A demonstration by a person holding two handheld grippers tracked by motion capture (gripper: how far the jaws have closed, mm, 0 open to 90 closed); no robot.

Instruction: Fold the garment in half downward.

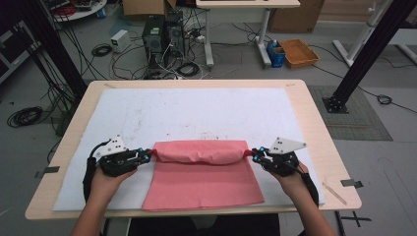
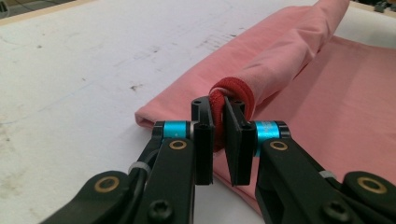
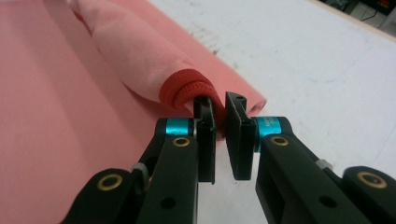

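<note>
A pink garment [image 1: 201,172] is lying near the table's [image 1: 314,128] front edge; the left gripper [image 1: 147,156] and right gripper [image 1: 254,154] are pinching its rolled ends. Gripper views are revealing red ribbed trim [image 2: 232,95].

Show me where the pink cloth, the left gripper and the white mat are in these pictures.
pink cloth [image 1: 204,182]: high view, on its flat lower layer.
left gripper [image 2: 218,126]: left gripper view, between the fingertips, shut on the cloth's red hem.
white mat [image 1: 196,110]: high view, on its bare far part.
</note>
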